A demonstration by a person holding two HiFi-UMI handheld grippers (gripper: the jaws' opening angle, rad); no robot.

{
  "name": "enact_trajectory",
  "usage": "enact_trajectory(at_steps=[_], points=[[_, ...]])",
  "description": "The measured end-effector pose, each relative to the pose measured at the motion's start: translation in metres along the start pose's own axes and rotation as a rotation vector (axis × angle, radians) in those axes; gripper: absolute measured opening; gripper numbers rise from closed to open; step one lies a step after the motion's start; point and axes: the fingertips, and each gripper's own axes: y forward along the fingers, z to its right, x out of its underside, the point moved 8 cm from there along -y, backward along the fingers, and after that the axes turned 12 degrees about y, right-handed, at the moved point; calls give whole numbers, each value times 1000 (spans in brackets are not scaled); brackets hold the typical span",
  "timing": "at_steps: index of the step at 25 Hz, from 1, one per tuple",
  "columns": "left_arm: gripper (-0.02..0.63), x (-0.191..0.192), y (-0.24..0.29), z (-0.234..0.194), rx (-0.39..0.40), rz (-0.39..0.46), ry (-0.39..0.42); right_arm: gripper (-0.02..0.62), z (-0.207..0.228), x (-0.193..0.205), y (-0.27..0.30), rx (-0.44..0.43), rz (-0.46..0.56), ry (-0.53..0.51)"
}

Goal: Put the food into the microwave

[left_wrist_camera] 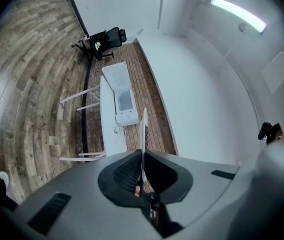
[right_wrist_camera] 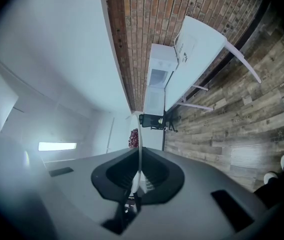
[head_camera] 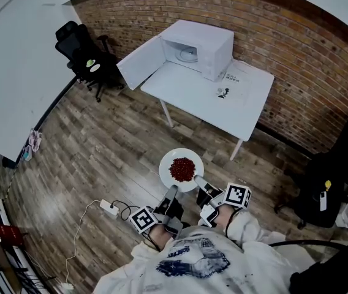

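Note:
A white plate (head_camera: 166,163) heaped with red food (head_camera: 182,169) hangs level over the wooden floor in front of me. My left gripper (head_camera: 173,192) is shut on its near left rim and my right gripper (head_camera: 198,182) is shut on its near right rim. In the left gripper view the plate (left_wrist_camera: 143,134) shows edge-on between the jaws of the left gripper (left_wrist_camera: 142,176). The right gripper (right_wrist_camera: 138,179) likewise pinches the plate's rim (right_wrist_camera: 140,149), with the food (right_wrist_camera: 133,138) beyond. The white microwave (head_camera: 200,46) stands on the white table (head_camera: 238,100), its door (head_camera: 142,63) swung wide open to the left.
Papers (head_camera: 236,78) and a small dark object (head_camera: 222,92) lie on the table right of the microwave. A black office chair (head_camera: 85,54) stands at the far left, another dark chair (head_camera: 339,176) at the right. A power strip (head_camera: 109,208) with cables lies on the floor near my feet.

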Motion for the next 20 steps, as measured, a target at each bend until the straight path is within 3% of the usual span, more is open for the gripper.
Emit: enact_trajectory(at_steps=[12, 20], points=[[21, -12, 15, -14, -9, 11, -21, 21, 6, -15, 21, 28, -13, 7], [21, -57, 40, -40, 0, -9, -44, 21, 8, -31, 70, 51, 12, 7]])
